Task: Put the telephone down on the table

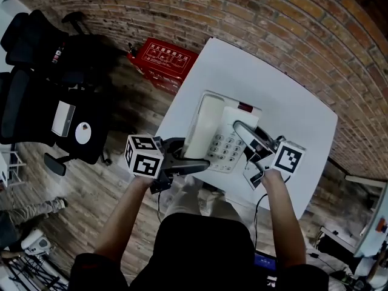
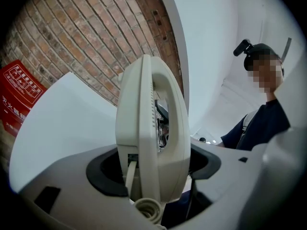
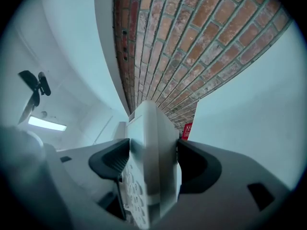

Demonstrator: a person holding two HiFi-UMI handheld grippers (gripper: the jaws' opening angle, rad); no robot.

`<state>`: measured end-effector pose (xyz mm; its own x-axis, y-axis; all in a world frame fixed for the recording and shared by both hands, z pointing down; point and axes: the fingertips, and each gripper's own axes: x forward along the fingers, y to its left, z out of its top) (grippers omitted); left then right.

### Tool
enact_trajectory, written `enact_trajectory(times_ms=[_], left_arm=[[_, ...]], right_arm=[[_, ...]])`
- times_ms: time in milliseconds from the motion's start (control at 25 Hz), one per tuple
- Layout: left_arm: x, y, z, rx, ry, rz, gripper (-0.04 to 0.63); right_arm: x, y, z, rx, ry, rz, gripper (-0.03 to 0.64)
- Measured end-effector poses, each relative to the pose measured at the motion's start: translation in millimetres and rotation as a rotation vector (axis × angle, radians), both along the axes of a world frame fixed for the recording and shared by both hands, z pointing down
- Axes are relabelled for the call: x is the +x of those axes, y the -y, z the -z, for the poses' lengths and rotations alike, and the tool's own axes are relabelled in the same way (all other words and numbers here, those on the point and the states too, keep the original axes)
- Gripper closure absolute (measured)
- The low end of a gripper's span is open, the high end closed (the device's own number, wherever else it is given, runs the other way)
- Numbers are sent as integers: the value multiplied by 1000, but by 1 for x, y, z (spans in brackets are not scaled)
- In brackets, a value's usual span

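Note:
A white telephone, with its handset on the left and its keypad on the right, is held level over the near part of the white table. My left gripper is shut on the handset side, and a coiled cord hangs near its jaws. My right gripper is shut on the telephone's right edge, and the keypad side fills the space between its pads. Whether the telephone touches the table I cannot tell.
A brick wall runs behind the table. A red box lies on the wooden floor at the table's left, with black office chairs further left. The person's body stands at the table's near edge.

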<state>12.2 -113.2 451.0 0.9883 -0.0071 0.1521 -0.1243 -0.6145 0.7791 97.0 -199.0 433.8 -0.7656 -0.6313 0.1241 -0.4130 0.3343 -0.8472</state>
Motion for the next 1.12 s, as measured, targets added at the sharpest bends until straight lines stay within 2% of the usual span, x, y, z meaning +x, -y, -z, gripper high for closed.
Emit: enact_trajectory(times_ms=[200,720,1120], left_arm=[[-13,27,-16,-14,29,-23,250],[-35,67,-58,-60,86,-39,250],[-38,104,-84,-94,87,-37,250]], right_arm=[[-14,24,-17,-31,41,-7,322],[-37,64,-64,-103,37,-7,321],[-36,98,-96,-125,36,-57,321]])
